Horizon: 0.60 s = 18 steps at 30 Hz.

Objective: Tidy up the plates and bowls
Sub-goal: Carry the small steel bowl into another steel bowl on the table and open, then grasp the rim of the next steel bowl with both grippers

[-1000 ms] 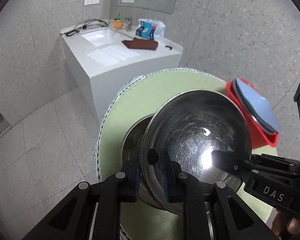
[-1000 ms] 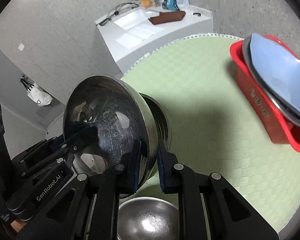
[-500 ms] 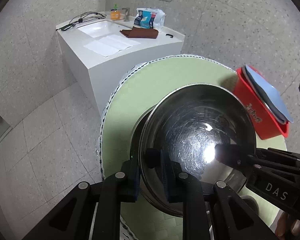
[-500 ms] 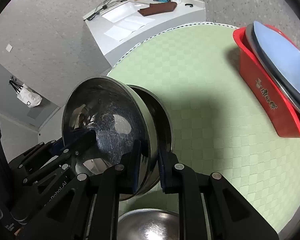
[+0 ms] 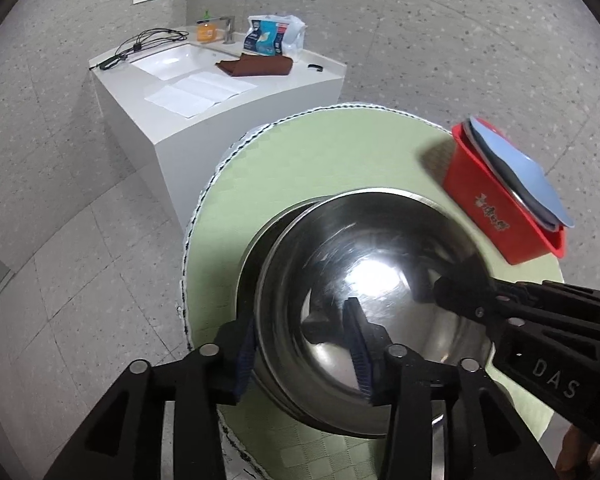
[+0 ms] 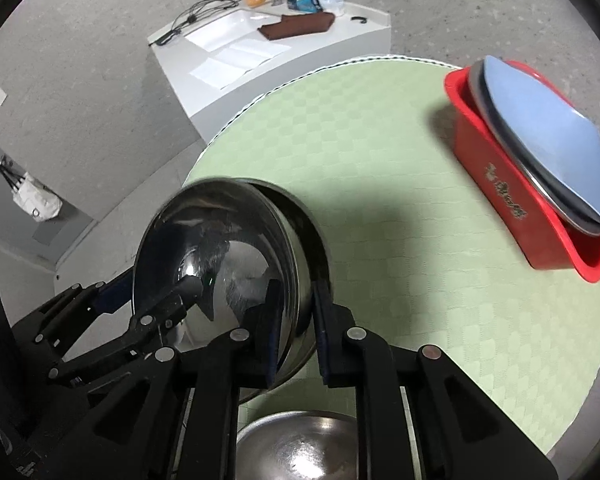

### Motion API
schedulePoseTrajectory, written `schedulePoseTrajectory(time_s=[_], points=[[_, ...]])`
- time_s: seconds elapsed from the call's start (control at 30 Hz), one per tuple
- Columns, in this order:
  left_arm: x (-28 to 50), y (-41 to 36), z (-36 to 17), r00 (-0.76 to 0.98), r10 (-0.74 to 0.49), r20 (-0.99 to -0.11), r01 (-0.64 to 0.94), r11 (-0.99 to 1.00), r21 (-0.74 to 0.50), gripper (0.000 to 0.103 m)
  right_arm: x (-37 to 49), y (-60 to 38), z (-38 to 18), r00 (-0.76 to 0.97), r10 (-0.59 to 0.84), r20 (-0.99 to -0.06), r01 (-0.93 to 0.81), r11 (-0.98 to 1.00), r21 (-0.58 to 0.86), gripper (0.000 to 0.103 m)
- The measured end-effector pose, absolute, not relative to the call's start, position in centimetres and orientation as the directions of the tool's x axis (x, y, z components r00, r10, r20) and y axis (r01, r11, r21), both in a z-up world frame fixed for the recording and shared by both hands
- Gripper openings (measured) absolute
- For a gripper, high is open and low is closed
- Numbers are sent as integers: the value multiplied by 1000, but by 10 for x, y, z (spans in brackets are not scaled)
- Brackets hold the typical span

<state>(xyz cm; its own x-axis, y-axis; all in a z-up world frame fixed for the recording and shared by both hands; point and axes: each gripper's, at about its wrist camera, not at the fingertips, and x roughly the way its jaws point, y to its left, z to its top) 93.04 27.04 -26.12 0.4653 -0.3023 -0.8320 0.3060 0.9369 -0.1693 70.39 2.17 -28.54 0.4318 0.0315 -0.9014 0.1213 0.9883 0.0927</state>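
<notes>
The plates (image 6: 548,136) already stand in the red basket (image 6: 500,196) at the bench's (image 6: 400,160) far right edge. Nesting the bowls looks unfinished: the steel bowl (image 5: 372,280) sits tilted inside another (image 6: 300,216) near the left edge. Left gripper (image 5: 304,344) and right gripper (image 6: 296,320) straddle its rim, fingers slightly apart; firm clamping unclear. A third bowl (image 6: 300,452) waits nearby.

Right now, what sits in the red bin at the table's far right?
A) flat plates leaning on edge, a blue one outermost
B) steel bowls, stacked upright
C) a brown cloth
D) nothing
A: in the right wrist view the red bin holds the plates leaning on edge, blue one outermost.
</notes>
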Motion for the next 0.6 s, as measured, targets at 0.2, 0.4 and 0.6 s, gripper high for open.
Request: schedulePoseTrajectory(time_s=[0.2,0.4,0.6], points=[[924,275,-257,475,-336,-813,318,927,-197,56,701,20,-283,442,27,-897,141,985,100,10],[908,281,-248,487,-353,-799,306,926,-222,72,691,17,-280,477,57,-877,149,978,145,11],[883,293,-237,546,-341,-765,262,937,-231,81,656,9,-260,544,61,-837,142,976,164,22]])
